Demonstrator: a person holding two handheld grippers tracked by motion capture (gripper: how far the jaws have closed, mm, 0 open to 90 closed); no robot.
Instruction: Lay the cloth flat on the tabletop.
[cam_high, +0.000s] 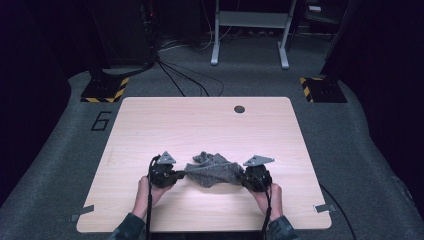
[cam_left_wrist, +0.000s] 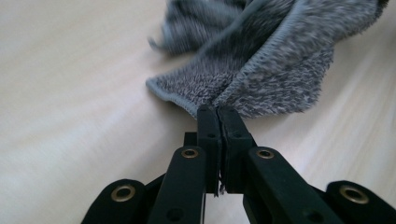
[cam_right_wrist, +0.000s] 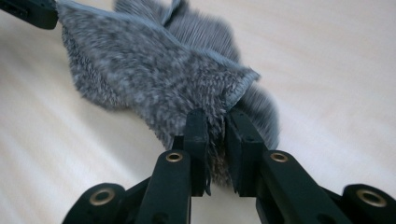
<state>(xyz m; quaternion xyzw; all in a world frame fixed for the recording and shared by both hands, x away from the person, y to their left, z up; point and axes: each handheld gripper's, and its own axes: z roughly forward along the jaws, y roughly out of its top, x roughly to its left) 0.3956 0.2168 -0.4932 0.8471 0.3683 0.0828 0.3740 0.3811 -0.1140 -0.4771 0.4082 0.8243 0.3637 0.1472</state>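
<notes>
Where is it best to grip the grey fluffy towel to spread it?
Grip the grey fluffy towel at its stitched hem corners, one from each side, low along the table. The left gripper and right gripper already pinch opposite ends there.

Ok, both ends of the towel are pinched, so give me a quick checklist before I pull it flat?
1. Left hand-held gripper clamped on the grey fluffy terry towel: ok, jaws tight on a hemmed corner.
2. Right hand-held gripper holding the towel: ok, cloth bunched between its jaws.
3. Towel spread out: not ok, crumpled and twisted between the grippers.
4. Room on the light wooden table beyond the towel: ok.
5. Both grips on corners of one edge: cannot tell.
</notes>
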